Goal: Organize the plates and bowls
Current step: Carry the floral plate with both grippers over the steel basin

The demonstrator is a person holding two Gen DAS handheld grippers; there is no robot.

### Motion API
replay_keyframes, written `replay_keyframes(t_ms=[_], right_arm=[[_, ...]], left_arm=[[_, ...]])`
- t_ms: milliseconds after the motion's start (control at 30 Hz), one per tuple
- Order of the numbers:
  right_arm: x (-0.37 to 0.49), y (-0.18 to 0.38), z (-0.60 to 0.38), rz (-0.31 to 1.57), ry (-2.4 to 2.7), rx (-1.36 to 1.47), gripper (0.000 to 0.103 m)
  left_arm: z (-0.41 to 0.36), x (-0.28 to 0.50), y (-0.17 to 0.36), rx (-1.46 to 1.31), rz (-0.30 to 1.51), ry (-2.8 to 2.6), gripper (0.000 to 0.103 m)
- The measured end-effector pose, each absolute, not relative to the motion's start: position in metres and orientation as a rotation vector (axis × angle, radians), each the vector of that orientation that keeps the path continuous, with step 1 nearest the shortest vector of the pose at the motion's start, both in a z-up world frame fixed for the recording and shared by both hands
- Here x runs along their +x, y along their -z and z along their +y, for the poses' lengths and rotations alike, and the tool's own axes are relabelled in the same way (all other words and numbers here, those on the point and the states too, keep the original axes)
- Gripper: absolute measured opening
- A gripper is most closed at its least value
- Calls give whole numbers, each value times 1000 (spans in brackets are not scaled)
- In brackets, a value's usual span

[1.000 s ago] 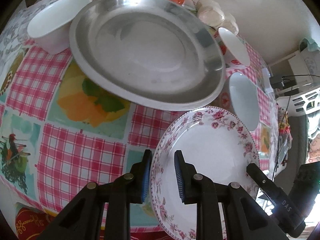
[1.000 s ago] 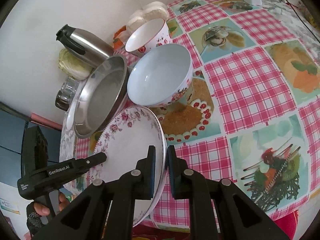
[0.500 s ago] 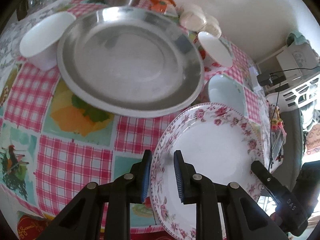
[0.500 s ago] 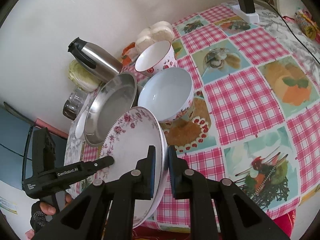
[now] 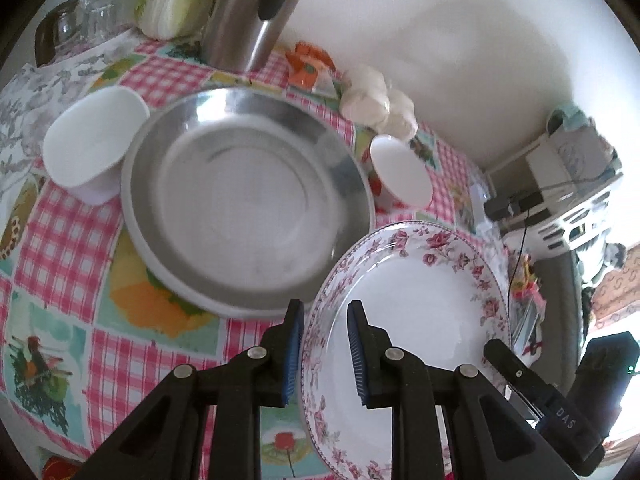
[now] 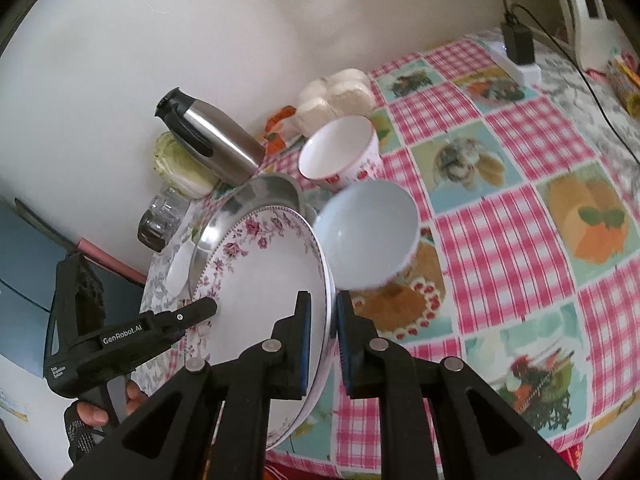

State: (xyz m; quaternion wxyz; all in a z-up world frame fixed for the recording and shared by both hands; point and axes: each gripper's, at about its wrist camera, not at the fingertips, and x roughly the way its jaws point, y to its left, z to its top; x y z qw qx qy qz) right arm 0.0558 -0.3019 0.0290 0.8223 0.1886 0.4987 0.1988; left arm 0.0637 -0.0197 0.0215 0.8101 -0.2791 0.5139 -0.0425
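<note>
Beside the steel pan, both tongs, left and right, clamp the floral plate by opposite rims, likely for stacking.

Both fisheye views are bright with soft daylight. The strongest light enters at the lower right edge of the left wrist view, where it washes out to white. The white wall shows faint, soft shadows. The steel plate carries dull reflections and slight motion blur. Straight lines bow near the edges, and the corners are black.
</note>
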Motion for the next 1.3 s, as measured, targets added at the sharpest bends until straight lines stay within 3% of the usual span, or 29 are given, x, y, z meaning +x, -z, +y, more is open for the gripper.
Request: replay_keyframes(t_ms=[633, 1300], right_arm=[[121, -78, -220, 982, -557, 337, 15], [166, -63, -175, 969, -679, 376, 15]], left_arm=[[62, 97, -36, -727, 971, 21, 24], [114, 127, -42, -751, 918, -38, 24]])
